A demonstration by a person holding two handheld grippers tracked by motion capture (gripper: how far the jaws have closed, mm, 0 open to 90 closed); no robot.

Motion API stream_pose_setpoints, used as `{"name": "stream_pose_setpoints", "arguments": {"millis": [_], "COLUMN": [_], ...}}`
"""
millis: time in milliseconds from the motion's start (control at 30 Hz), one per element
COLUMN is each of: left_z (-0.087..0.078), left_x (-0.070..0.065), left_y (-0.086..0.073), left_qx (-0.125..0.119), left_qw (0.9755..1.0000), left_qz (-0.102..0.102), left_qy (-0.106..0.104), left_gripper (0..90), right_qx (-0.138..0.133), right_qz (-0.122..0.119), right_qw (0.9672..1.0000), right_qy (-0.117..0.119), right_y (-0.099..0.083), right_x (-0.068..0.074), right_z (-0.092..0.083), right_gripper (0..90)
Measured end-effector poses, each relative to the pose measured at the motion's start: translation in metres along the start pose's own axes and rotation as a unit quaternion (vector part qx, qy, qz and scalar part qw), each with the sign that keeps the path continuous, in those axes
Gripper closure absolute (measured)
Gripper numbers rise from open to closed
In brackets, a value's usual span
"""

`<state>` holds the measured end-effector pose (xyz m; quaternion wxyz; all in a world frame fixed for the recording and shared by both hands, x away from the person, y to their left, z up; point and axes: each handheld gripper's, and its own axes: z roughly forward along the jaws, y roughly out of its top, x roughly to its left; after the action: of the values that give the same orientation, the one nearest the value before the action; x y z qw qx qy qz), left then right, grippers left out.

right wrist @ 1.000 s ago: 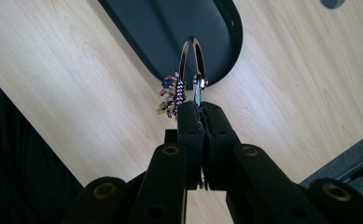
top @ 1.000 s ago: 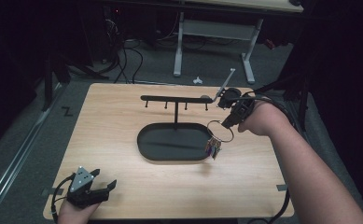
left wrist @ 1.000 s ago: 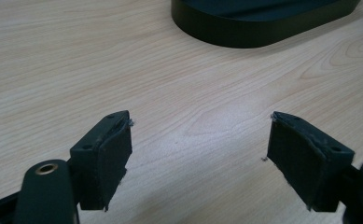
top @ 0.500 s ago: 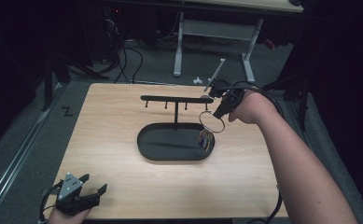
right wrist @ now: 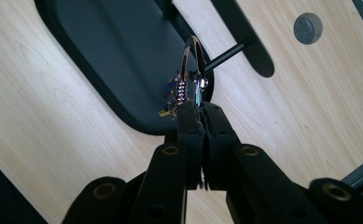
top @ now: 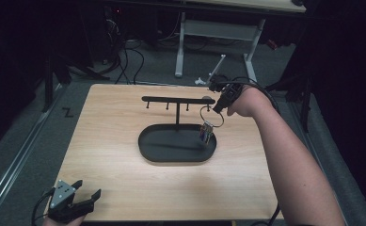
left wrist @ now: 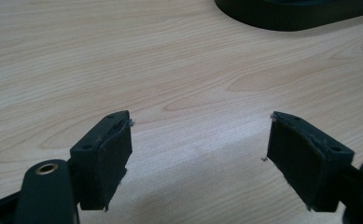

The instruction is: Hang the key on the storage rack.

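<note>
Right gripper (top: 217,109) clamped on key ring (top: 211,116) with coloured charm, suspended over right end of black oval tray (top: 152,150) beside hook stand (top: 177,100); left gripper (left wrist: 198,149) spread, unloaded, above bare table (top: 115,174) near front-left corner.

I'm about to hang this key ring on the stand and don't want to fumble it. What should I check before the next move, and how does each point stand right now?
1. Grip: right gripper shut on the key ring - ok.
2. Ring free of snags: it hangs clear above the black tray, charm dangling - ok.
3. Ring lined up with a peg: it sits beside the right end of the stand's bar, not yet on any peg - not ok.
4. Ring opening faces the bar end - cannot tell.
5. Left gripper out of the way: open at the table's near left edge, holding nothing - ok.
</note>
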<state>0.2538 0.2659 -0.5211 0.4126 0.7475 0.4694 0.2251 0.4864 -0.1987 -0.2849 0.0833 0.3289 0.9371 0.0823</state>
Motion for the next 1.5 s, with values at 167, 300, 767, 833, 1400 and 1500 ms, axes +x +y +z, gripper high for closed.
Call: {"name": "stream_pose_setpoints", "arguments": {"millis": [167, 300, 767, 833, 1400, 1500], "left_z": [-0.002, -0.003, -0.002, -0.002, -0.001, 0.0], "left_x": [0.0, 0.0, 0.0, 0.0, -0.001, -0.002], "left_y": [-0.001, -0.002, -0.002, -0.002, -0.001, 0.0], "left_qx": [0.002, 0.001, 0.002, 0.002, 0.001, 0.0], "left_qw": [1.0, 1.0, 1.0, 1.0, 1.0, 1.0], "left_qz": [0.003, 0.001, 0.003, 0.003, 0.005, 0.007], "left_qy": [0.002, 0.003, 0.002, 0.002, 0.0, -0.002], "left_gripper": [22.4, 22.3, 22.3, 22.3, 22.3, 22.3], "right_qx": [-0.005, -0.005, -0.011, -0.012, -0.044, -0.05], "right_qz": [0.001, 0.007, 0.018, 0.014, 0.028, 0.039], "right_qw": [1.0, 1.0, 0.9998, 0.9998, 0.9983, 0.9976], "right_qy": [-0.002, 0.002, -0.001, -0.004, -0.025, -0.027], "right_y": [0.002, 0.003, 0.005, 0.006, 0.0, -0.007], "right_x": [-0.005, -0.008, -0.014, -0.014, -0.013, -0.013], "right_z": [0.003, 0.007, 0.02, 0.02, 0.014, 0.015], "right_gripper": [87.6, 87.6, 87.3, 87.2, 79.5, 76.6]}}
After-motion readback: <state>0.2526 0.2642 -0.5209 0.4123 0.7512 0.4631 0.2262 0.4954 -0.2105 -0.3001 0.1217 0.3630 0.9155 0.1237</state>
